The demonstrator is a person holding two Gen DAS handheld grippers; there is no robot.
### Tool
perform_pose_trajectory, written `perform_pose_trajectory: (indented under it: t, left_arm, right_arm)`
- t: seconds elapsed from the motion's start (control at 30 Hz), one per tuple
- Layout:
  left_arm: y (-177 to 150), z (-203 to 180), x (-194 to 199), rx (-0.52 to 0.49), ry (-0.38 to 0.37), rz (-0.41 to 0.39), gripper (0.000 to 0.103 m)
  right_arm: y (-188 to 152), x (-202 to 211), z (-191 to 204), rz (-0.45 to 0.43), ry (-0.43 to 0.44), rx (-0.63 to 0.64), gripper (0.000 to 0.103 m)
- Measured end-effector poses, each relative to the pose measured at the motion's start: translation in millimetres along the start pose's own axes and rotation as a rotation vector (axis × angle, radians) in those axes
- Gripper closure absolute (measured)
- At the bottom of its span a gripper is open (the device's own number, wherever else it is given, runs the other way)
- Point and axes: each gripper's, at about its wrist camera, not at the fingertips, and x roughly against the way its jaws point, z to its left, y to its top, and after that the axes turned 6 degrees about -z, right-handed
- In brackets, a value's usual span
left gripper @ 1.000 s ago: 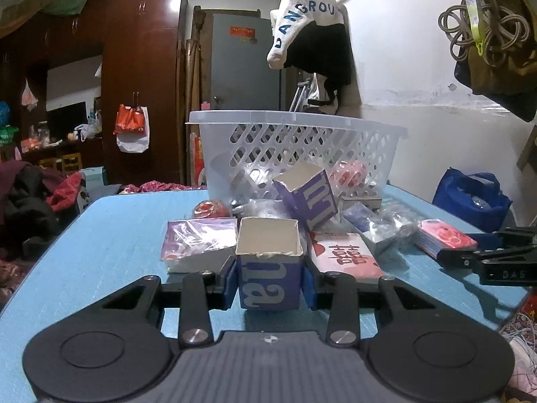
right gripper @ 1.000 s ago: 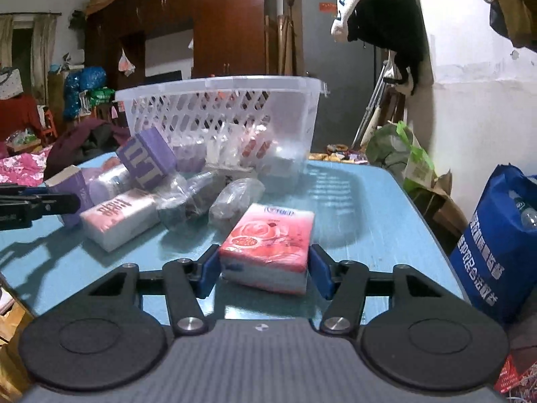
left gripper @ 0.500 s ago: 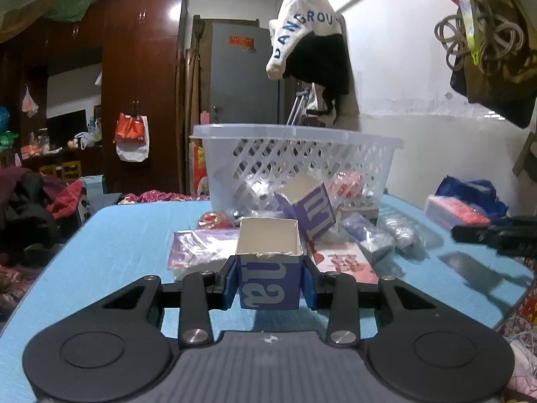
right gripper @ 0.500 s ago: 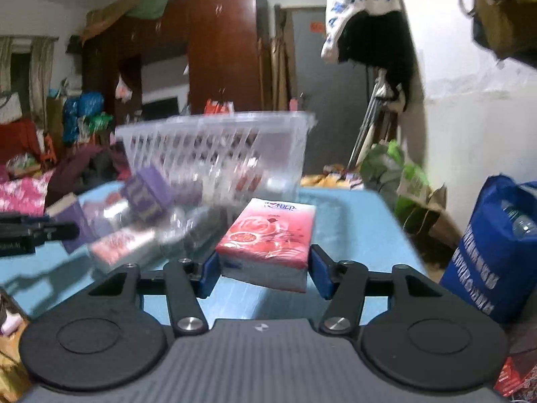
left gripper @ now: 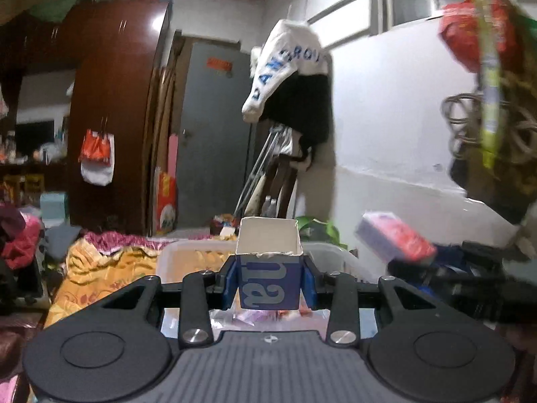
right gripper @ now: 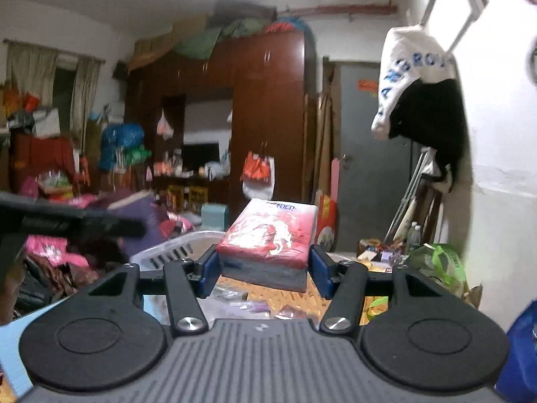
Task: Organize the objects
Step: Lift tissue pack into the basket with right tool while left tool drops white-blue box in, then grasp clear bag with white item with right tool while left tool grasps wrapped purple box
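Inspector: Your left tool (left gripper: 270, 287) is clamped on an open-topped purple carton (left gripper: 267, 270); both blue pads press its sides. The carton stands upright, mouth up, held in the air.

Operator: And the right?

Inspector: Your right tool (right gripper: 263, 270) grips a red-and-pink tissue pack (right gripper: 268, 238) across its width, printed face up, front edge tipped slightly downward. It too is off any surface.

Operator: Where do they sit relative to the basket?

Inspector: Both are above the white plastic basket (left gripper: 188, 258). In the left view its rim shows just behind and below the carton; in the right view the slotted wall (right gripper: 171, 252) runs left of the pack. Wrapped packets (right gripper: 245, 304) lie inside it, seen beneath your right tool.

Operator: Can each tool see the other?

Inspector: Yes. The pack appears blurred at the right of the left view (left gripper: 394, 240); the carton appears at the left of the right view (right gripper: 141, 216). A corner of the blue worktop (right gripper: 13, 342) shows at lower left. Farther back, a white-and-black garment (left gripper: 292, 84) hangs on the wall.
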Motion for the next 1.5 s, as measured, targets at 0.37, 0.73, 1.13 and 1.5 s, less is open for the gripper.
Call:
perform_pose_trajectory:
  t: [0.37, 0.73, 1.13, 1.5]
  left_arm:
    - [-31, 9, -1, -0.020, 0.026, 0.017, 0.022]
    - [-107, 48, 43, 0.042, 0.188, 0.185, 0.014]
    - [-135, 43, 31, -0.081, 0.268, 0.281, 0.014]
    - [-145, 43, 23, -0.079, 0.272, 0.318, 0.014]
  right_arm:
    - [-23, 17, -1, 0.002, -0.008, 0.001, 0.000]
    - [-107, 29, -11, 0.246, -0.054, -0.095, 0.000]
    - [-131, 19, -3, 0.360, -0.002, -0.054, 0.022]
    - [-135, 15, -1, 0.402, 0.003, -0.038, 0.052]
